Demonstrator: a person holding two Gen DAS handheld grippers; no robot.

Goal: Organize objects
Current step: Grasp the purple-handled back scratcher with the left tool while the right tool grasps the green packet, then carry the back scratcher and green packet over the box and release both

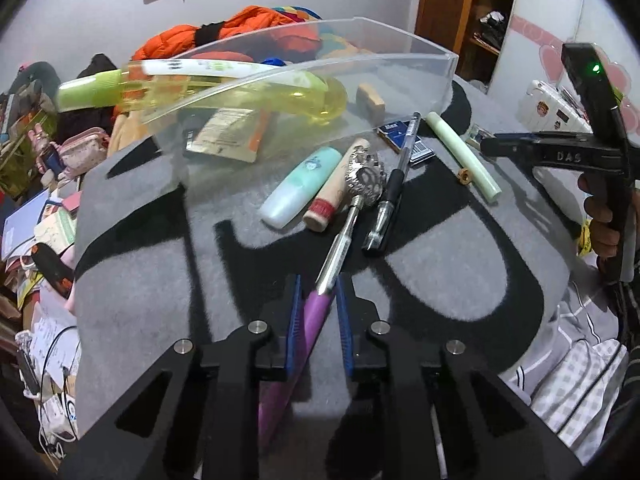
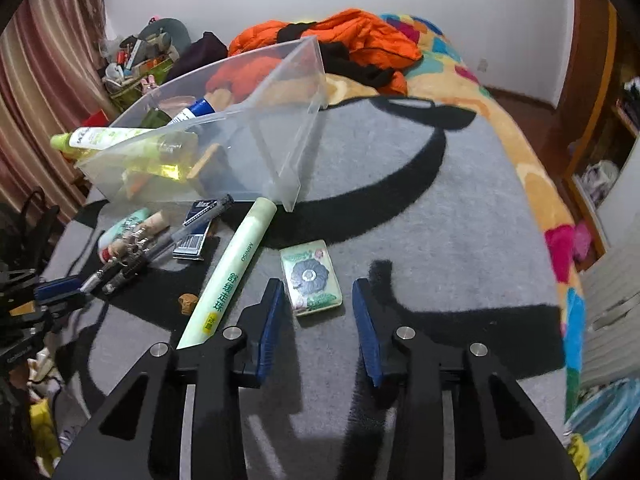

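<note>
1. Nearest the left wrist camera, the left gripper has its blue pads closed on the purple handle of a silver-headed wand, whose ornate head rests among the things on the grey-and-black blanket.
2. The right gripper hovers with its jaws apart, gripping nothing; a small flowered tin lies on the blanket just ahead of its fingertips, untouched.
3. A pale green tube lies slanted just beside the tin, with a small brown bead near it.
4. A black pen, a mint tube and a beige stick lie close together beside the wand's head.
5. The clear plastic bin stands tilted towards the far left corner of the blanket, holding a yellow-green bottle.
</note>
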